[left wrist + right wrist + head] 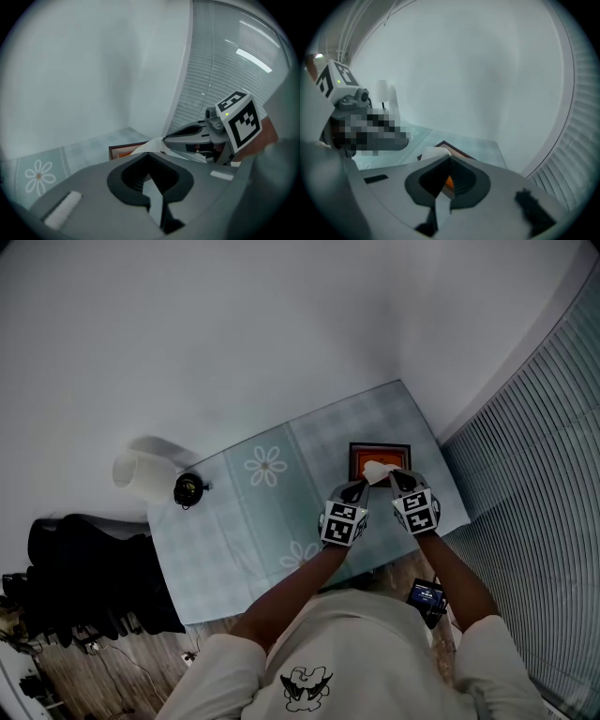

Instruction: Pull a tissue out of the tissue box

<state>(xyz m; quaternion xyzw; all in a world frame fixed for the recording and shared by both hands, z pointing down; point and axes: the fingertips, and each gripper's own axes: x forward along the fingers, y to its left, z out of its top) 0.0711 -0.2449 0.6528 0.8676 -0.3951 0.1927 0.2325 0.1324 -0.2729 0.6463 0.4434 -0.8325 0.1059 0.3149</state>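
White wall, floral-cloth counter (244, 512), tissue box (380, 456) at its far right. My right tongs (394, 477) clamp the tissue (377, 471) above the box; left tongs (359, 487) closed, empty, beside it. Soft, light, tears easily, so I'd grip the bunched middle.

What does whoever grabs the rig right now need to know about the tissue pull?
Left gripper: jaws together, tips by the tissue box; cannot tell if they pinch anything.
Right gripper: shut on the tissue, just above the box.
Box: flat on the table, near its far right corner in the head view, with the tissue standing out of its top.
Done: tissue gripped and partly out.
Left: draw it fully clear of the box.
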